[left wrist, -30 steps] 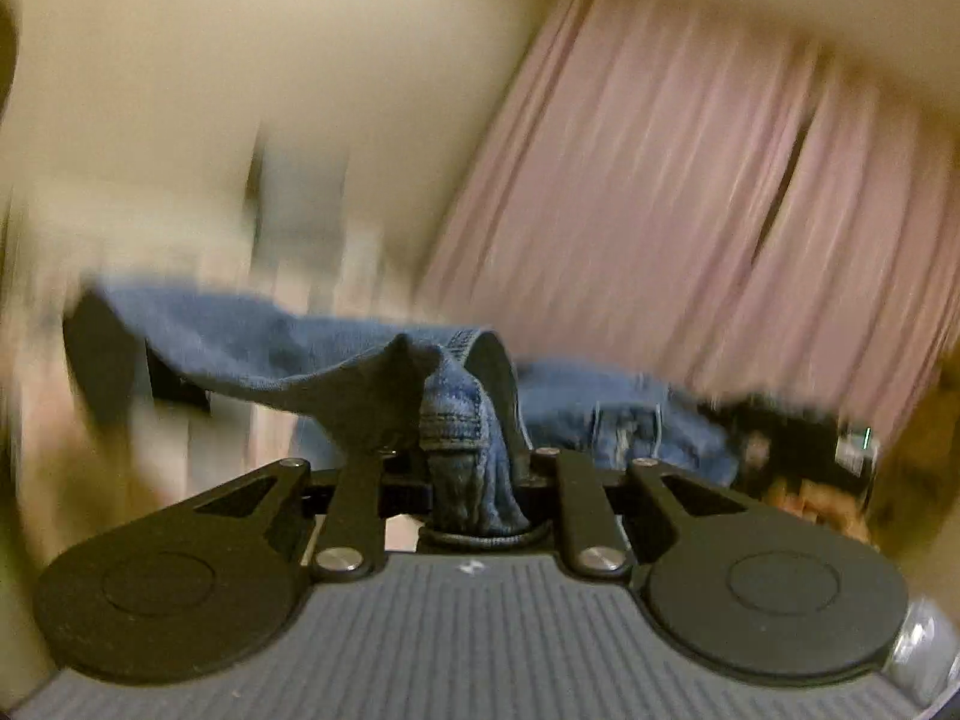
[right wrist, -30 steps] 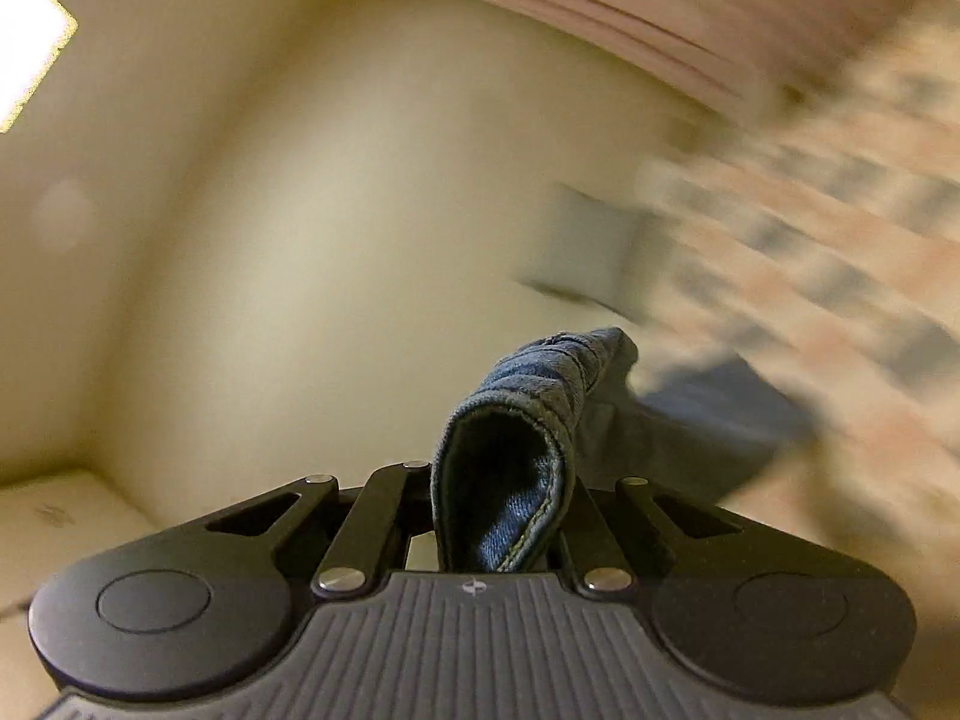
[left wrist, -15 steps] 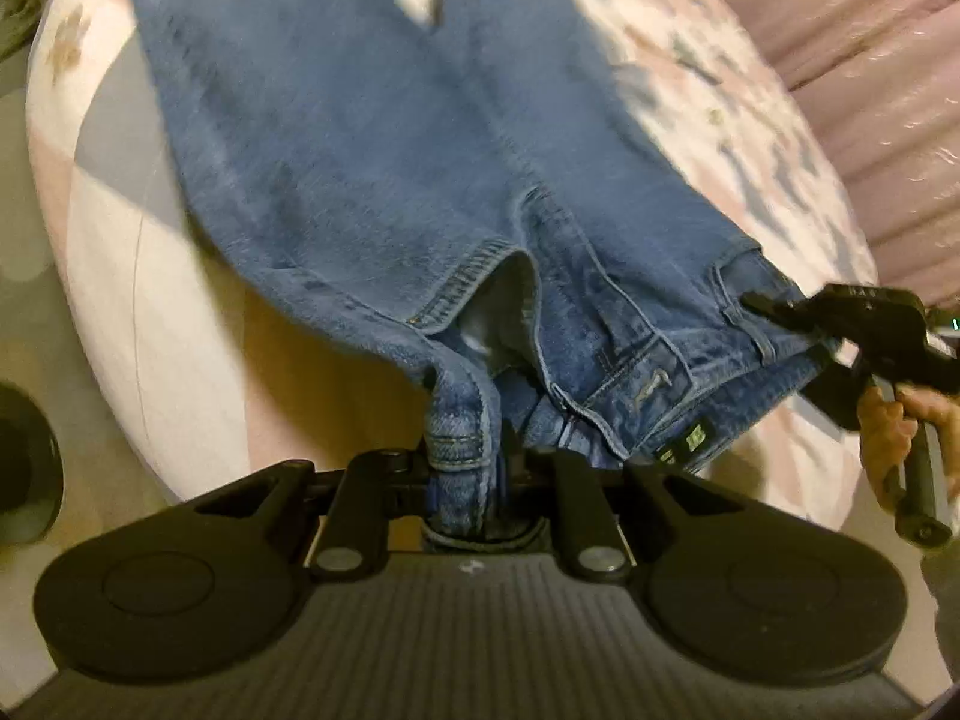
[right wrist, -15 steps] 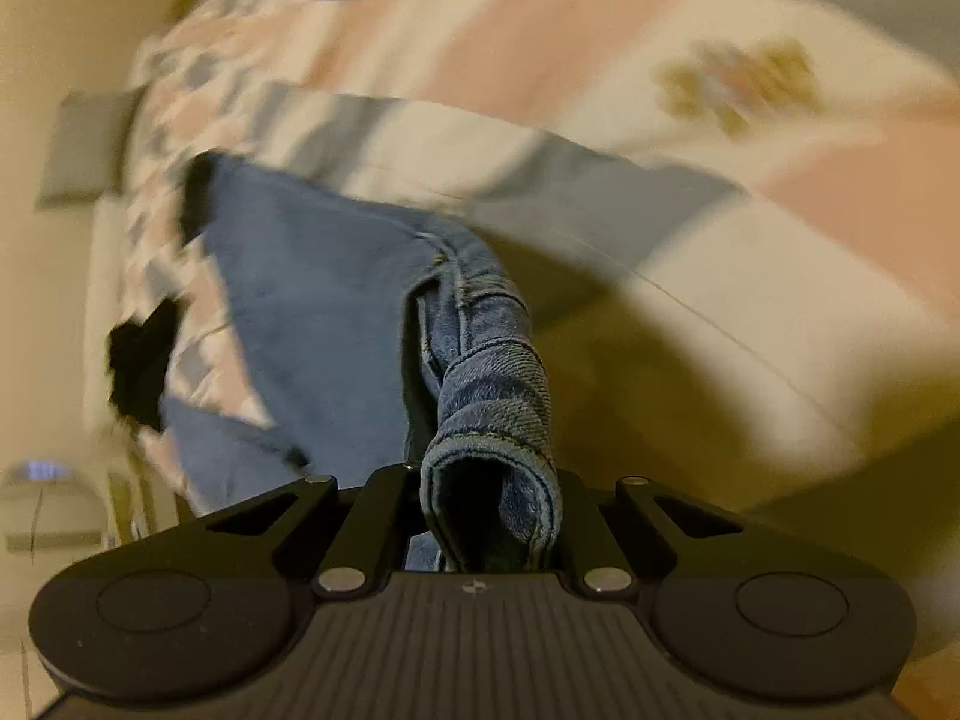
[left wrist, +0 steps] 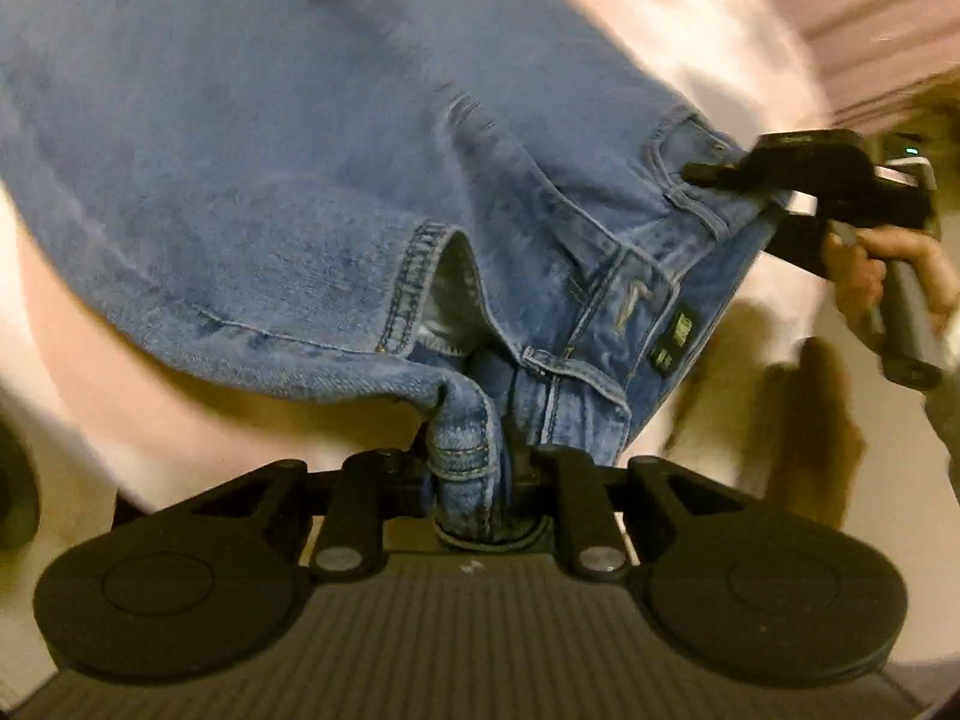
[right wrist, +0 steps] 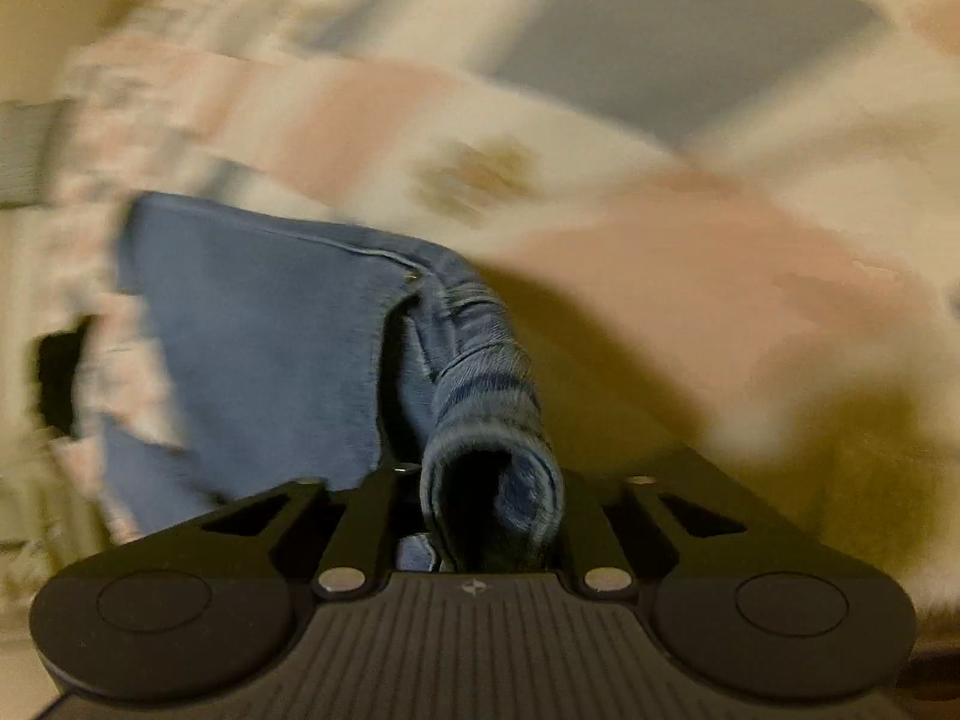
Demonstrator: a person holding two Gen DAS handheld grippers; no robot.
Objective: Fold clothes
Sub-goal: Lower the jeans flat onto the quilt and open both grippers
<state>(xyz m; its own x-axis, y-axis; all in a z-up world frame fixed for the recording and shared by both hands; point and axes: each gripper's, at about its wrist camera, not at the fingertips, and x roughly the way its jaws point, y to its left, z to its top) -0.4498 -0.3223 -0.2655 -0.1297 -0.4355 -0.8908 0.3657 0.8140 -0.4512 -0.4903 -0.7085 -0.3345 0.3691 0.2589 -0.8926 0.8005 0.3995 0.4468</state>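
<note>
A pair of blue jeans (left wrist: 288, 138) lies spread over the bed, waistband toward me. My left gripper (left wrist: 474, 480) is shut on one end of the waistband, a bunched denim fold pinched between its fingers. In the left wrist view my right gripper (left wrist: 720, 171) shows at the right, held by a hand (left wrist: 882, 267), clamping the other end of the waistband. In the right wrist view the right gripper (right wrist: 489, 516) is shut on a rolled waistband fold of the jeans (right wrist: 258, 336), whose legs stretch away to the left.
A patchwork bedspread (right wrist: 690, 276) in pink, grey and cream lies under the jeans. Pink curtains (left wrist: 888, 30) hang beyond the bed at the upper right. A dark object (right wrist: 57, 378) lies on the bed past the jeans' legs.
Both grippers swung down from facing the walls and curtain to the bed, carrying the jeans. The jeans went from hanging in the air to lying spread over the bedspread, and both views moved closer.
</note>
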